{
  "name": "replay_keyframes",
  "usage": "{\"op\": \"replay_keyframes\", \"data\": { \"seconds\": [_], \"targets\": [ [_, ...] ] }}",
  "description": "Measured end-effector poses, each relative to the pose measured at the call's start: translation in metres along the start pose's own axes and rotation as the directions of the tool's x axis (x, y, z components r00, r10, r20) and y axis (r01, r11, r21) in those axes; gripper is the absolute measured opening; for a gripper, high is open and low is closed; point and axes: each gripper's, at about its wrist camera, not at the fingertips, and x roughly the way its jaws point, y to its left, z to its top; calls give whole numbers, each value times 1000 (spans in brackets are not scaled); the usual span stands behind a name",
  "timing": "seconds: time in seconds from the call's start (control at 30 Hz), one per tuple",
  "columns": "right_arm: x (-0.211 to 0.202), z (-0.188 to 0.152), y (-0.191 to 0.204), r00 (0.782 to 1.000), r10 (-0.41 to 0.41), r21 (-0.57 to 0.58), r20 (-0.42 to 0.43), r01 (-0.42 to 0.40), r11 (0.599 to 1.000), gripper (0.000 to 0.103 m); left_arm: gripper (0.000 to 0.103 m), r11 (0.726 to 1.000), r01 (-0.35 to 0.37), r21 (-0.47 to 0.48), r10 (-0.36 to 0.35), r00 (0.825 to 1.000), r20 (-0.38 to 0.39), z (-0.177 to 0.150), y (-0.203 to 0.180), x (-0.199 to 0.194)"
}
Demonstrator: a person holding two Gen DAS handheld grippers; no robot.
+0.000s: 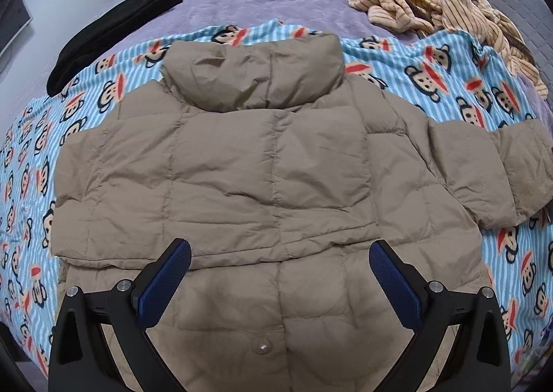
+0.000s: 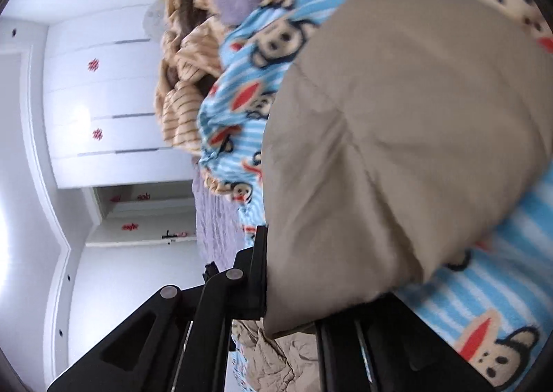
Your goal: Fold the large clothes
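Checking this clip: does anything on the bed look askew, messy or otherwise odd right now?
Mostly tidy. The tan puffer jacket lies back-up on the monkey-print blanket, but lopsided: one sleeve is folded in, the other sleeve juts sideways, gripped by the right tool. A striped beige garment sits crumpled near the headboard.

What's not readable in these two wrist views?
- Right gripper fingertips: right wrist view, buried in the tan jacket sleeve it clamps.
- Jacket hem: left wrist view, cut off by the bottom edge and the open left gripper.
- Jacket's left sleeve: left wrist view, folded out of sight.
- Right wrist view overall: motion-blurred, turned sideways.
- Black garment: left wrist view, type unclear.
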Motion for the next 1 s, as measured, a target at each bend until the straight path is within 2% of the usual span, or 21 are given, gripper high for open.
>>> {"op": "replay_keyframes", "data": {
  "seconds": [0.1,0.2,0.3,0.37,0.43,0.53,0.63,0.77,0.8,0.9,0.97,1.0],
  "targets": [
    [22,-25,51,997,6,-166,-78,-19,986,7,103,999,-13,-43,14,1000,23,3,28,-5],
    [58,-66,108,985,-22,-358,-169,-41,933,7,103,996,-36,-78,39,998,46,2,57,-9],
    [99,-126,160,965,-75,-555,-251,-80,828,7,103,992,-62,-107,68,996,57,0,83,-9],
    [129,-177,184,943,-128,-669,-307,-118,734,7,103,989,-75,-126,83,994,64,-2,100,-7],
    [158,-226,190,916,-195,-735,-351,-140,664,7,103,986,-85,-144,95,993,64,-4,115,-4],
    [202,-292,171,864,-319,-785,-390,-131,606,7,103,982,-86,-170,96,994,54,-7,132,3],
    [230,-329,133,811,-424,-799,-403,-86,595,7,103,982,-75,-176,83,996,40,-11,144,13],
    [258,-334,83,755,-513,-766,-408,23,642,7,103,983,-51,-176,49,999,-12,-19,143,33],
    [261,-333,74,747,-527,-761,-405,44,648,7,103,984,-41,-175,38,999,-20,-19,142,37],
    [263,-331,72,743,-522,-745,-419,48,666,10,103,987,-19,-160,15,1000,-22,-18,135,40],
    [256,-330,73,734,-521,-741,-435,37,670,35,103,989,10,-149,-12,1000,-10,-13,135,37],
    [251,-328,77,732,-507,-728,-455,22,685,60,103,989,25,-145,-25,1000,0,-10,136,35]
  ]
}}
